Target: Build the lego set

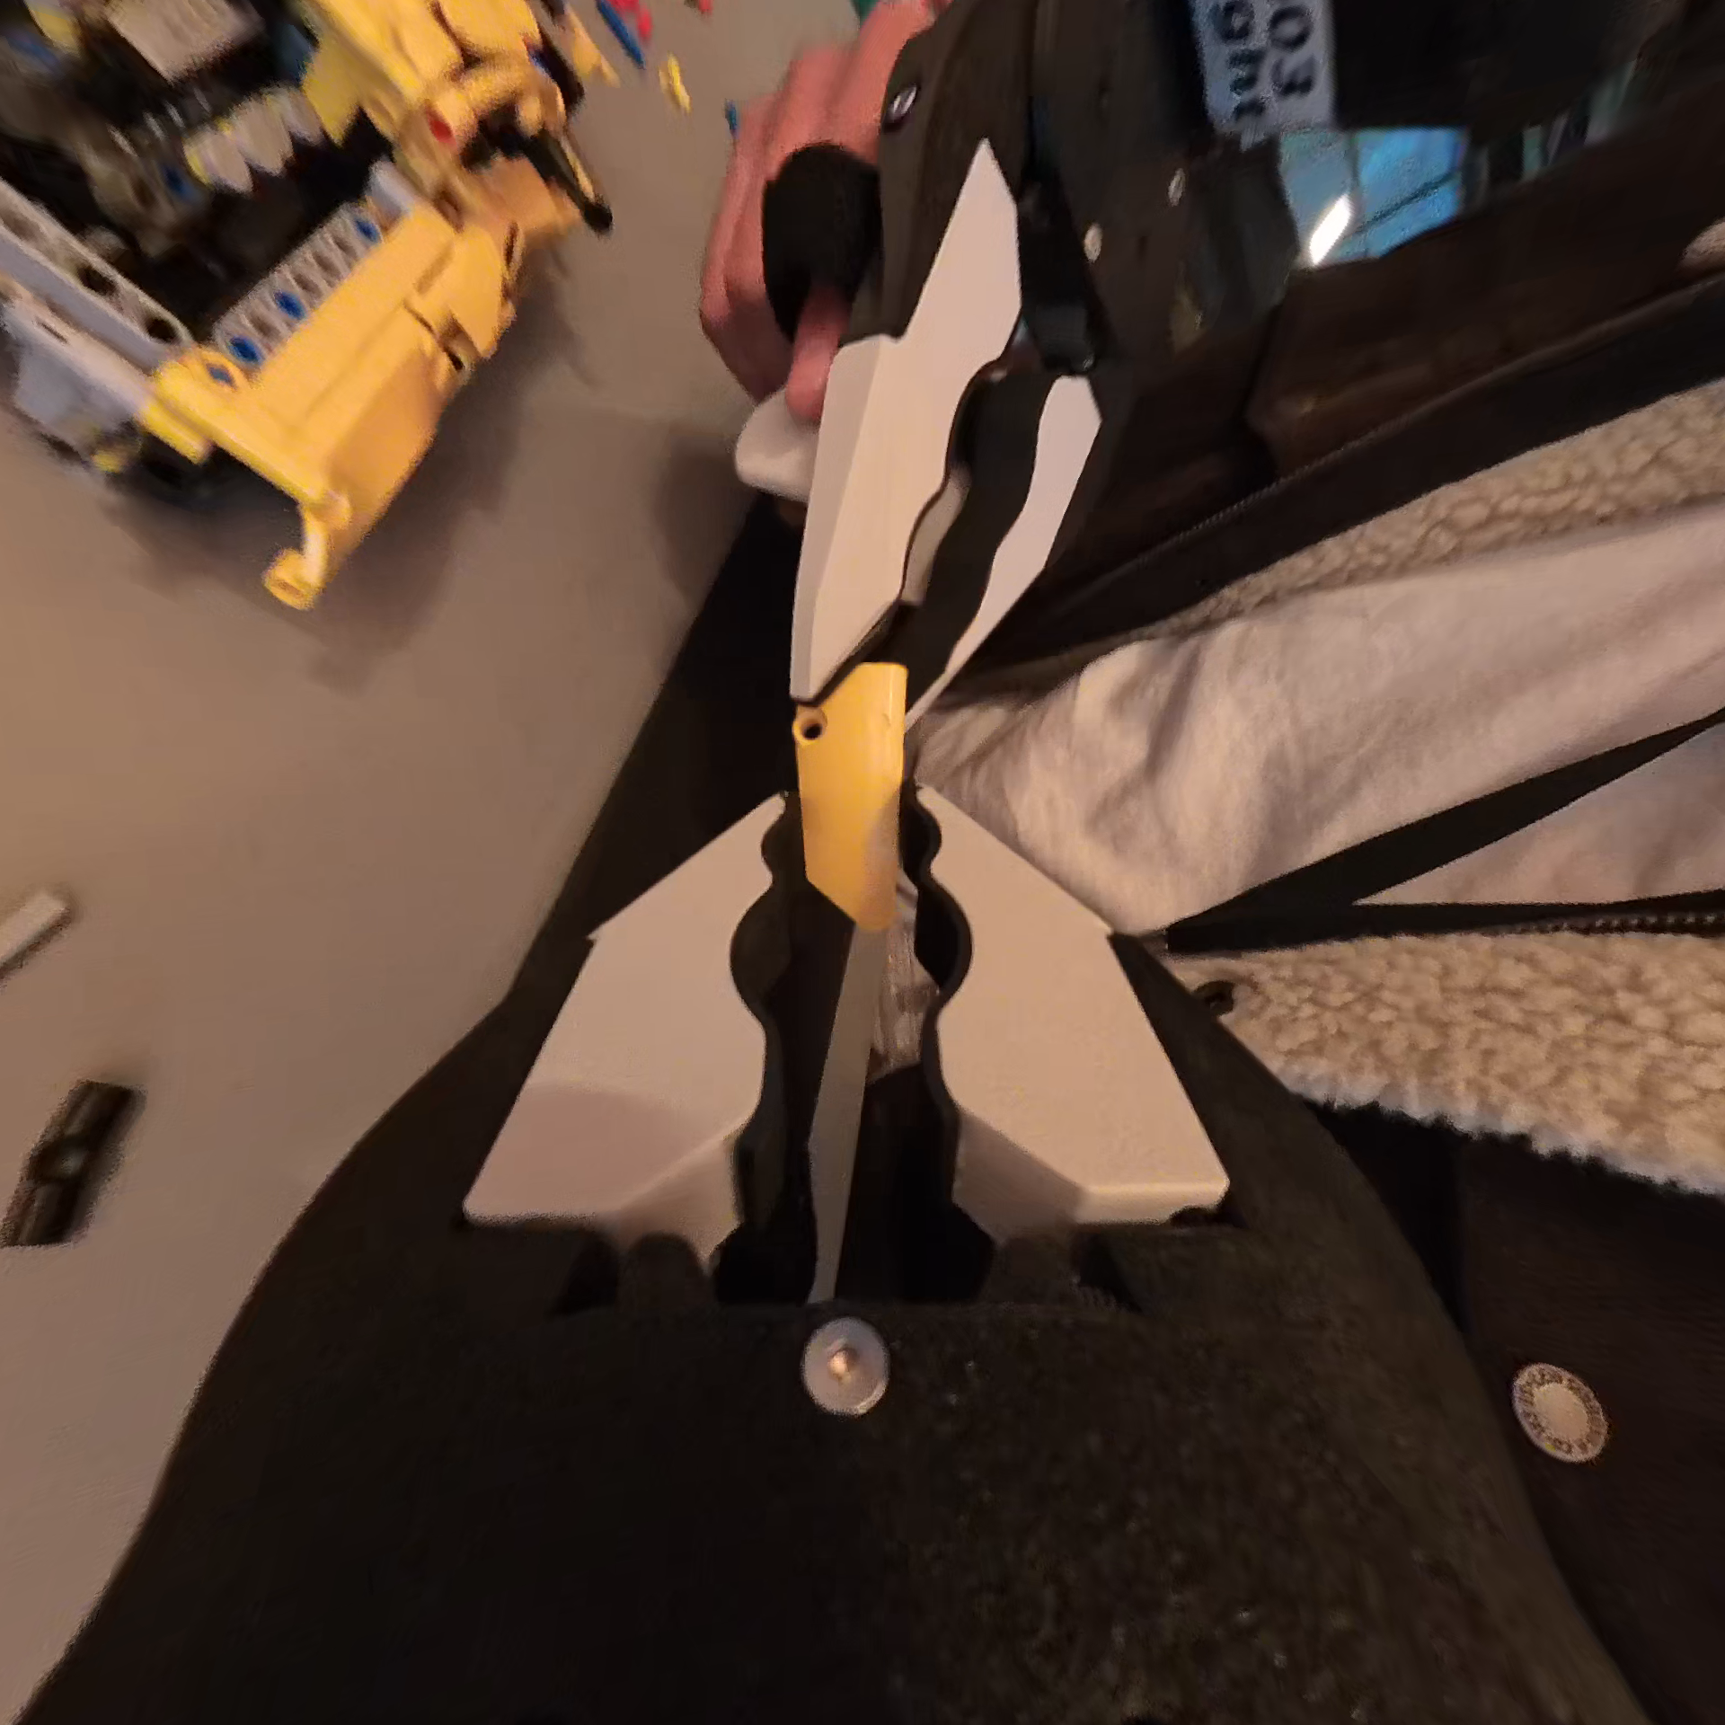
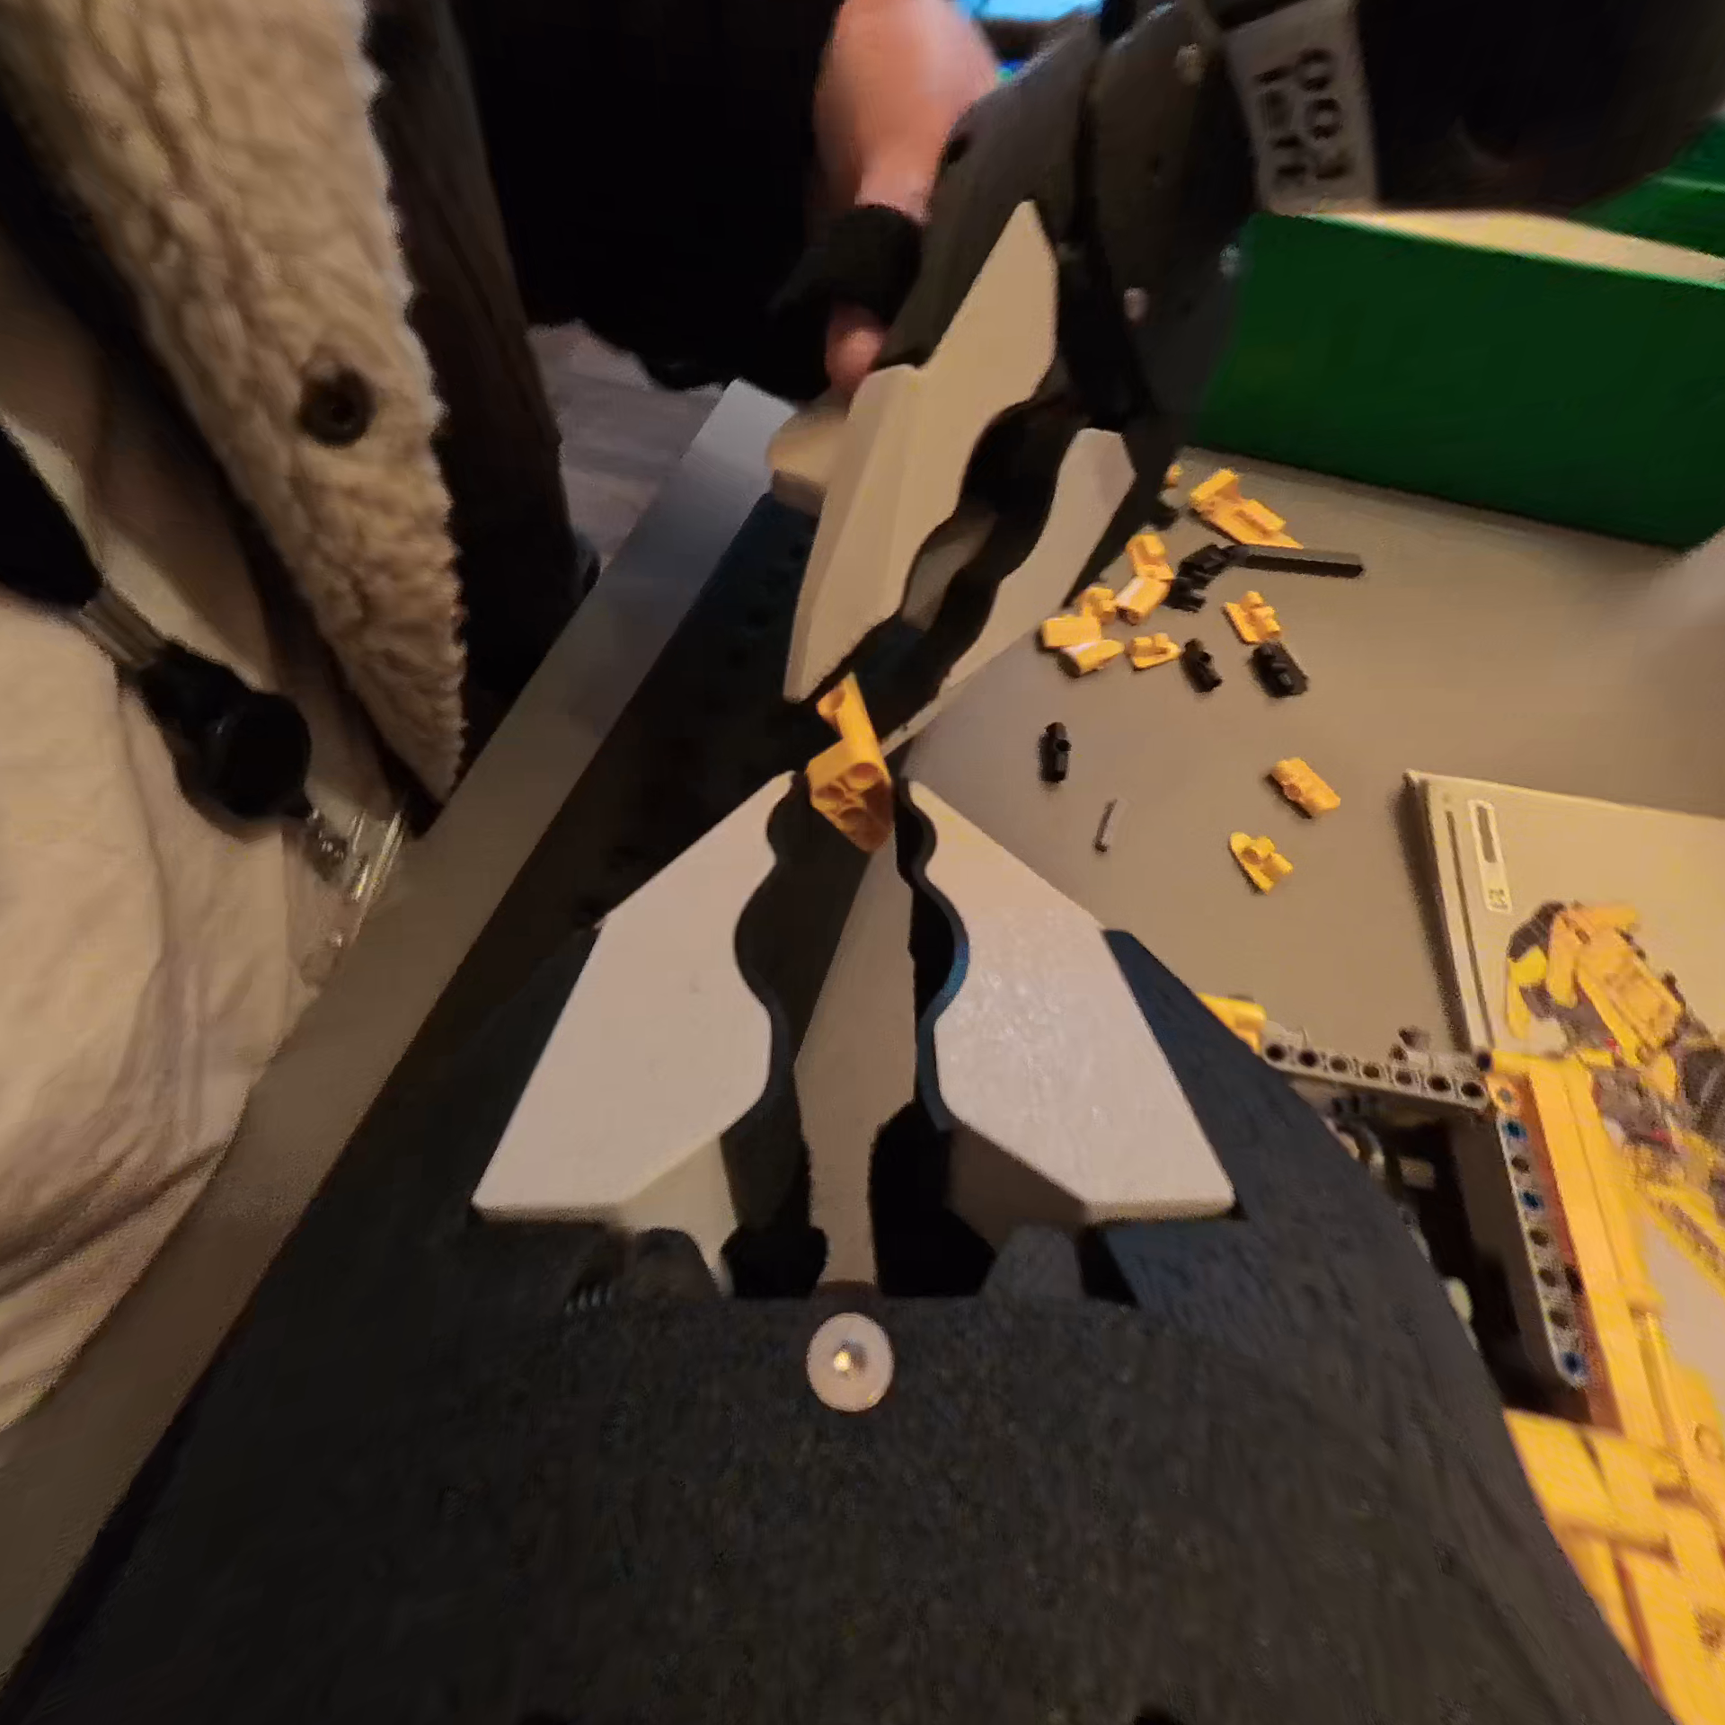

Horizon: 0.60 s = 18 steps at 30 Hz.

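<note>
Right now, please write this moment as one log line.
left hand-held gripper: shut on yellow piece | right hand-held gripper: shut on same piece | model: on table

A white label [image 1: 1262,70] with dark, blurred print sits on the body of the far tool, up and right of the near tool tips. A similar grey label [image 2: 1302,117] rides the far tool in the right wrist view. A metal snap button [image 1: 1559,1412], lower right of the tool, carries tiny embossed lettering. The booklet [image 2: 1493,896] on the counter shows small marks, too faint to make out.
</note>
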{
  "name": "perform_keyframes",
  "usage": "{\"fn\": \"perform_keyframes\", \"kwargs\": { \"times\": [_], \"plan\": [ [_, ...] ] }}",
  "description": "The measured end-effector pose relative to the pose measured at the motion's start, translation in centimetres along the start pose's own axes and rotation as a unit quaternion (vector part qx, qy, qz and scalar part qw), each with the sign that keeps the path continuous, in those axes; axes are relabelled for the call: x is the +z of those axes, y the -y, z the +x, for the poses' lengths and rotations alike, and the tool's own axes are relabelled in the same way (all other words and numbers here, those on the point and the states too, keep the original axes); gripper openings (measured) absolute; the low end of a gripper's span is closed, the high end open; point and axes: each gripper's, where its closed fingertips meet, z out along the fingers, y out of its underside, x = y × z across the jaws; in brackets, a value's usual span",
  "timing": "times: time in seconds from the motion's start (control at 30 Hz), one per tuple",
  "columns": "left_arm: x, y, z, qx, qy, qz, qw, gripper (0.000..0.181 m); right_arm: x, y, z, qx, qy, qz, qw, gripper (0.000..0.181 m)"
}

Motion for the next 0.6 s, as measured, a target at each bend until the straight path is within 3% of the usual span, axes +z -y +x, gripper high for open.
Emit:
{"fn": "perform_keyframes", "kwargs": {
  "times": [0.07, 0.13, 0.2, 0.23, 0.33, 0.47, 0.6],
  "plan": [
    [-0.9, 1.8, -0.4, 0.011, 0.011, 0.045, 0.999, 0.029, -1.0, 0.1, 1.8, 0.051, -0.04, 0.031, 0.997, 0.017],
    [-2.6, 4.1, -2.2, 0.023, 0.074, 0.116, 0.99, 0.044, -2.8, -0.1, 4.8, 0.128, -0.102, 0.078, 0.983, 0.017],
    [-4.5, 5.9, -3.7, 0.064, 0.151, 0.175, 0.971, 0.047, -5.3, -0.4, 8.0, 0.248, -0.15, 0.154, 0.945, 0.016],
    [-5.0, 6.7, -3.7, 0.086, 0.169, 0.204, 0.961, 0.047, -6.7, -0.2, 9.1, 0.316, -0.15, 0.212, 0.912, 0.016],
    [-4.8, 8.9, -2.2, 0.12, 0.152, 0.274, 0.942, 0.047, -9.4, -0.6, 10.9, 0.476, -0.11, 0.337, 0.804, 0.016],
    [-2.7, 10.9, 0.4, 0.114, 0.06, 0.328, 0.936, 0.045, -10.7, 0.4, 11.1, 0.546, -0.036, 0.434, 0.716, 0.016],
    [-1.2, 11.6, 0.3, 0.112, 0.052, 0.329, 0.936, 0.032, -10.5, 0.8, 10.8, 0.566, -0.006, 0.451, 0.69, 0.016]
  ]
}}
